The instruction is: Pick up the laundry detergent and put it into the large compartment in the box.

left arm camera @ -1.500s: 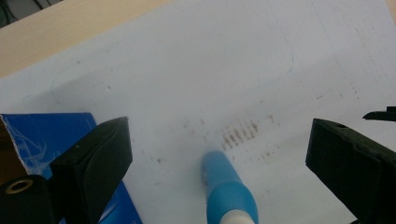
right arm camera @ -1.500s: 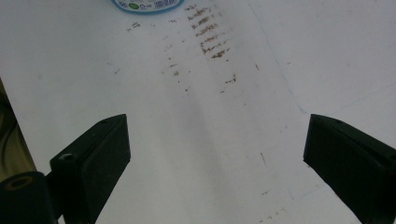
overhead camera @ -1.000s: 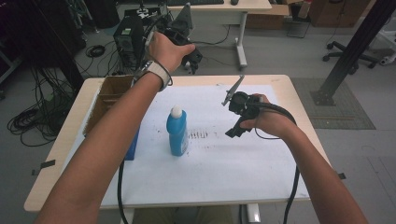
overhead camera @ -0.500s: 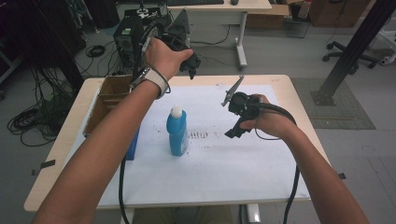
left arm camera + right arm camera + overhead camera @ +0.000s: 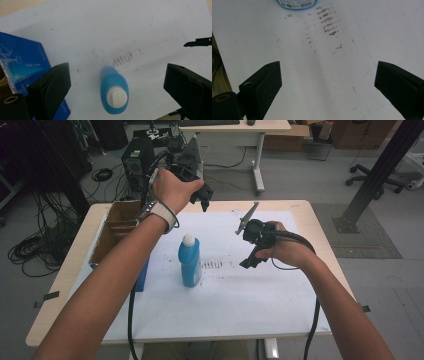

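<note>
At the far left of the table we note an open cardboard box with a blue carton standing against its near side, on the white paper sheet that covers the tabletop.

Next along, the left gripper is held high over the table's far edge, well above everything, tilted so it looks down and back toward us. In the left gripper view its jaws stand wide apart and hold nothing; the blue bottle shows between them from above, white cap facing the camera, well below the jaws and untouched.

In the high view we log the blue bottle upright on the sheet, a little left of centre, just right of the box and carton. A patch of brown smudges marks the paper just to its right.

Right of the smudges, the right gripper hovers over the sheet, well apart from the bottle, its grey plate sticking up toward the far side. In the right gripper view the jaws are spread wide with nothing between them but stained paper; the bottle's labelled base edge sits at the top of that view, far ahead of the jaws. A black cable trails back along the right forearm.
</note>
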Demonstrator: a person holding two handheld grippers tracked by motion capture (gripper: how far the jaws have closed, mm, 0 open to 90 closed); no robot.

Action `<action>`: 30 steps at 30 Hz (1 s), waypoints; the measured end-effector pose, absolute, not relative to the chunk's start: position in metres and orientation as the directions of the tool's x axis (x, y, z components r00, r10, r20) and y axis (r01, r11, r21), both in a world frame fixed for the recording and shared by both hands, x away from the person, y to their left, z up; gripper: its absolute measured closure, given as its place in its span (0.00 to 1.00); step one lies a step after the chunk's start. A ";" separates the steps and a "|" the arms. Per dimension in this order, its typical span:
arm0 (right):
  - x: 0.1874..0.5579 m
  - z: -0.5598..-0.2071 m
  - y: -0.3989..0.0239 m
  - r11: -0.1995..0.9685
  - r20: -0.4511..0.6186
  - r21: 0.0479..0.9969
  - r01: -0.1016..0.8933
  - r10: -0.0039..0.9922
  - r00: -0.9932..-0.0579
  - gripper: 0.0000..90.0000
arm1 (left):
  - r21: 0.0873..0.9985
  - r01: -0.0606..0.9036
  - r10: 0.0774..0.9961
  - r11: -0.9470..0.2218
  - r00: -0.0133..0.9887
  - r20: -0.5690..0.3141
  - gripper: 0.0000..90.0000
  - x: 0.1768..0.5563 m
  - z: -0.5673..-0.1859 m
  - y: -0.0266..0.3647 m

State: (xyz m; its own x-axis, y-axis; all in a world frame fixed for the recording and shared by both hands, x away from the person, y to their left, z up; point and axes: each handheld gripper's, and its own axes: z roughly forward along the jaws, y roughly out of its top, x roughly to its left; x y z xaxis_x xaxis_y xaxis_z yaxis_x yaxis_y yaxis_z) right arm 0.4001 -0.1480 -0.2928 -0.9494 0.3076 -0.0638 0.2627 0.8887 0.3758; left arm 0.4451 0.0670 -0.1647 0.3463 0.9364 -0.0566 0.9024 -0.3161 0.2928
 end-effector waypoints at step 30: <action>0.397 -0.297 -0.143 0.891 -0.061 0.377 0.251 0.295 -0.954 0.08 | 0.244 0.924 0.941 -0.295 0.325 -0.092 0.09 0.423 -0.194 0.072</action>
